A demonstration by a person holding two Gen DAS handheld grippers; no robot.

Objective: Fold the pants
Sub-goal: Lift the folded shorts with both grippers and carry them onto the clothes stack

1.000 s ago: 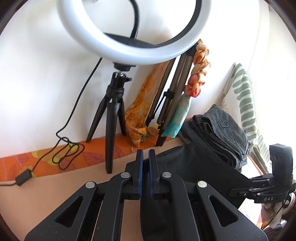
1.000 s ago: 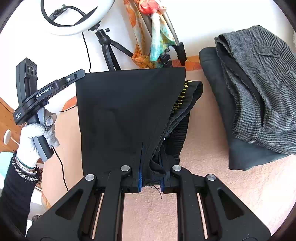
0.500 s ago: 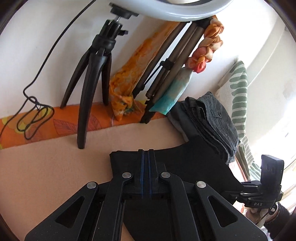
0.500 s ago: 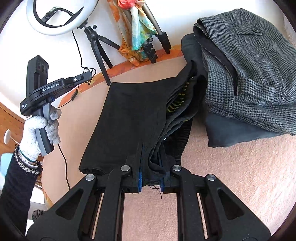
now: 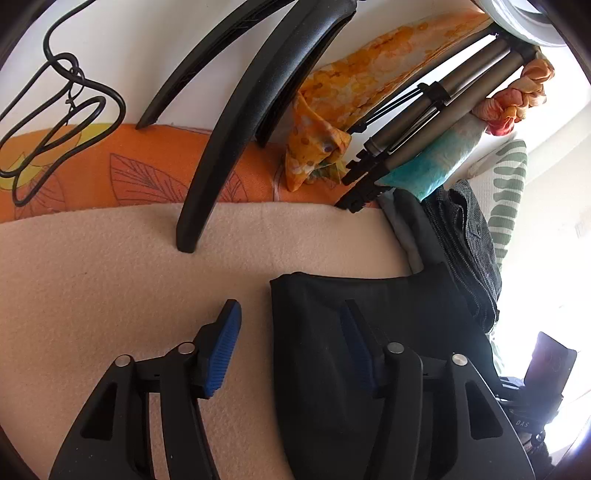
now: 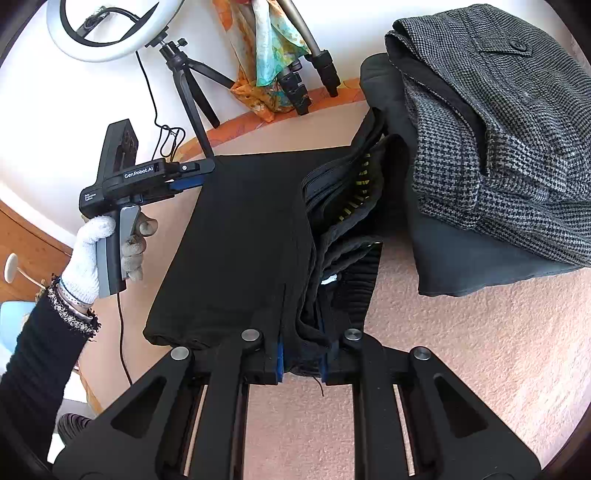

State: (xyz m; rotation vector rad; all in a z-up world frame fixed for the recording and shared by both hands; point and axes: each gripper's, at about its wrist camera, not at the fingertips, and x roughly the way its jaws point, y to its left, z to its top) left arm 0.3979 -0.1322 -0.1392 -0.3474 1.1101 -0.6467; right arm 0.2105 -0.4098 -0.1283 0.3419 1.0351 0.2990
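- Black pants (image 6: 240, 240) lie folded flat on the pink fleece worktop (image 6: 461, 350), filling the centre of the right wrist view; the cloth is smooth and matte on the left half, bunched into ribbed layers with a row of yellow stitches on the right.
- Right gripper (image 6: 301, 363) at the lower centre is clenched on the near bunched edge of the pants.
- Left gripper (image 5: 291, 332) stands released, jaws wide apart; one blue pad sits over the bare worktop, the other over the pants' corner.
- Grey tweed garment (image 6: 498, 129) lies stacked on dark cloth at the upper right, just beside the pants.
- Ring light (image 6: 107, 29) on its tripod stands at the upper left.
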